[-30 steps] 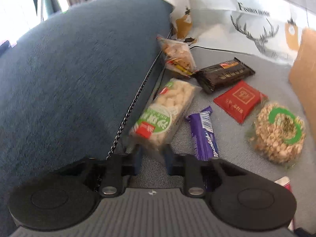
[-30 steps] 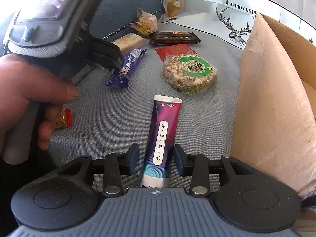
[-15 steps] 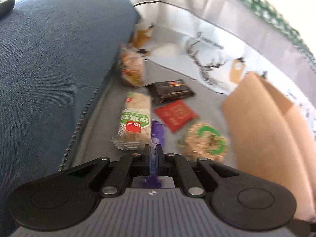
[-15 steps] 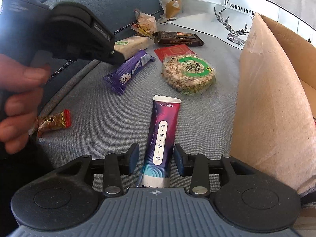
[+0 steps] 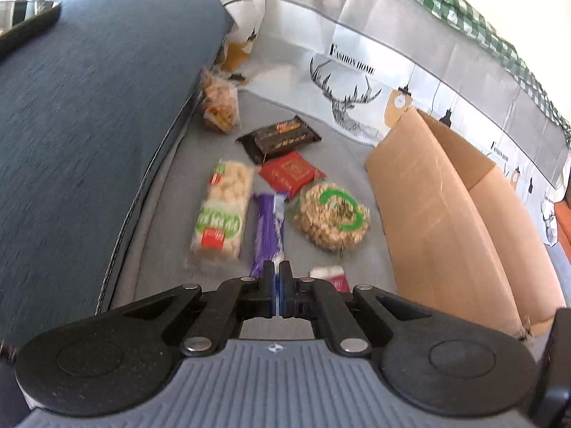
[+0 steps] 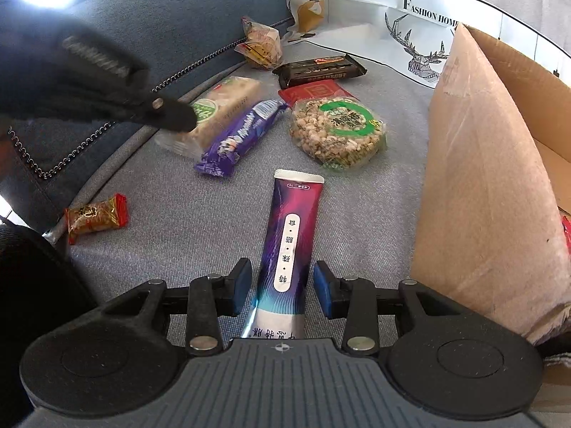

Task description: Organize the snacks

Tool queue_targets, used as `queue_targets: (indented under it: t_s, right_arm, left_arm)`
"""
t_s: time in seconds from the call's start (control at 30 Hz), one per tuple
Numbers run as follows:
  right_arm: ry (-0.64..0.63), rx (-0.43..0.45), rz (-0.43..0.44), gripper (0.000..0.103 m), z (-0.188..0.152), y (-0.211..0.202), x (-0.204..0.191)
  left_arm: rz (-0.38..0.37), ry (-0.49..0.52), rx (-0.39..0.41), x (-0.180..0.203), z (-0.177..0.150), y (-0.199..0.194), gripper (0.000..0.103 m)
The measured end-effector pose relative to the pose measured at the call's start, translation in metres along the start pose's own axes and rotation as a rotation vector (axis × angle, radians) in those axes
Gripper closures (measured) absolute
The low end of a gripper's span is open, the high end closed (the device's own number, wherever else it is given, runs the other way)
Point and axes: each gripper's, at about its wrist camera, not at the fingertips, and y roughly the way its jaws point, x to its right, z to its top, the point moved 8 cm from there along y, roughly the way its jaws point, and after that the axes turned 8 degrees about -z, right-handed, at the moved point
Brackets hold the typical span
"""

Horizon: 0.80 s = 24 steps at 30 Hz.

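Holding the left gripper (image 5: 277,285) pressed together, with nothing showing between its pads, and hovering it over the sofa (image 5: 342,157) just short of the near end of the purple bar (image 5: 269,228). Probably lining up on that bar, since from the right wrist view the tips are hanging above it and not touching. Flanking it with the rice pack (image 5: 221,210) just left of the gripper's line and the round cake (image 5: 332,214) just right.

Spreading the right gripper (image 6: 282,285) low over the seat, straddling the near end of the long pack (image 6: 291,235) without touching it, likely readying a pinch across the narrow width. Pointing that pack straight ahead, lengthwise between the fingers.

Probably treating the open box (image 5: 439,221), just right of both grippers, as the snacks' destination.
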Motion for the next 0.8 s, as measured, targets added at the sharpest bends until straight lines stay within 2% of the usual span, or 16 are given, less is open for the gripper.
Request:
queue_targets:
  t_s: [0.07,0.17,0.2,0.23,0.33,0.47,0.57,0.63,0.8]
  right_arm:
    - [0.0,0.0,0.0,0.063,0.0,0.0,0.0]
    - [0.002,0.0,0.002,0.063,0.0,0.0,0.0]
    - [0.003,0.001,0.002,0.063,0.0,0.0,0.0]
    - [0.005,0.001,0.003,0.063,0.0,-0.001,0.001]
    - [0.011,0.006,0.006,0.063,0.001,-0.003,0.003]
    - [0.023,0.014,0.012,0.063,0.002,-0.005,0.001]
    - [0.025,0.017,0.015,0.063,0.005,-0.005,0.0]
    - [0.024,0.02,0.019,0.063,0.005,-0.005,-0.001]
    - [0.026,0.023,0.023,0.062,0.009,-0.003,-0.003]
  left_arm:
    - [0.005,-0.02,-0.025,-0.004,-0.005,-0.002,0.101]
    - [0.027,-0.065,-0.029,-0.013,-0.005,-0.003,0.078]
    - [0.032,-0.08,-0.025,-0.017,-0.005,-0.004,0.066]
    - [0.036,-0.095,-0.018,-0.019,-0.004,-0.004,0.062]
    - [0.052,-0.126,-0.002,-0.024,-0.001,-0.002,0.061]
    - [0.113,-0.13,0.027,-0.028,0.006,0.005,0.057]
    - [0.157,-0.139,0.042,-0.033,0.011,0.013,0.052]
    - [0.178,-0.143,0.054,-0.037,0.015,0.016,0.042]
    - [0.197,-0.13,0.041,-0.041,0.021,0.032,0.04]
